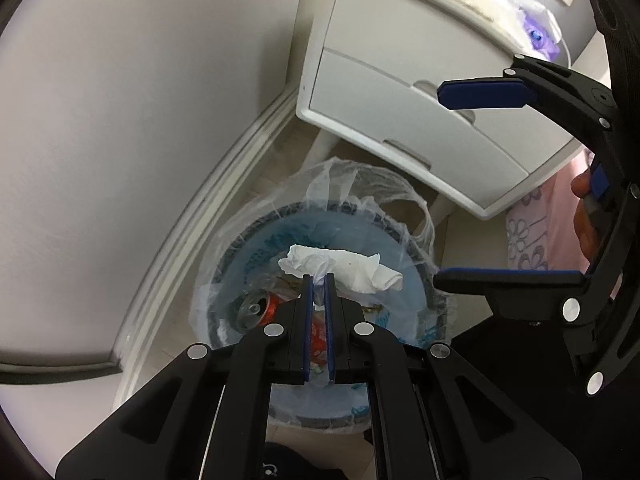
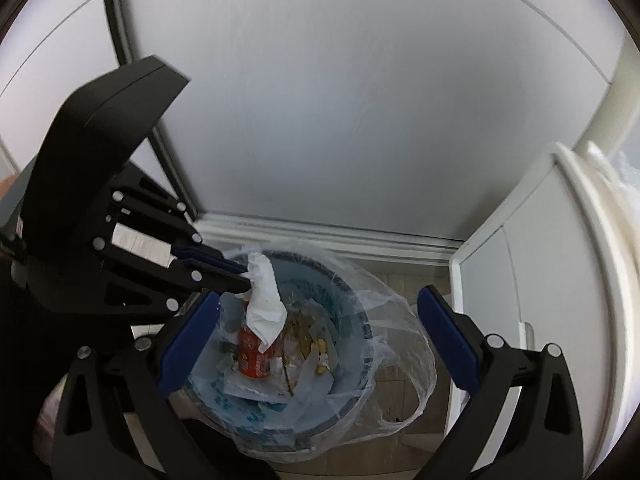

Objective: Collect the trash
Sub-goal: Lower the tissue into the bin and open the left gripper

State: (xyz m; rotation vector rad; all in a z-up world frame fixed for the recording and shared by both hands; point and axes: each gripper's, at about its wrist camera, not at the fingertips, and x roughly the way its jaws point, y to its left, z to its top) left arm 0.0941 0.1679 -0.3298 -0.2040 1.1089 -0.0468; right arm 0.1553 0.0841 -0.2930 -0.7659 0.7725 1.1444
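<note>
Left gripper is clamped tight on a crumpled white tissue, dangling it right over the bag-lined trash bin. Right gripper is spread wide, holding nothing, just beside it.

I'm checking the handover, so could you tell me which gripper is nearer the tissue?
Left. The left gripper is shut on the tissue, holding it over the bin. The right gripper is open and empty, beside the tissue without touching it.
</note>
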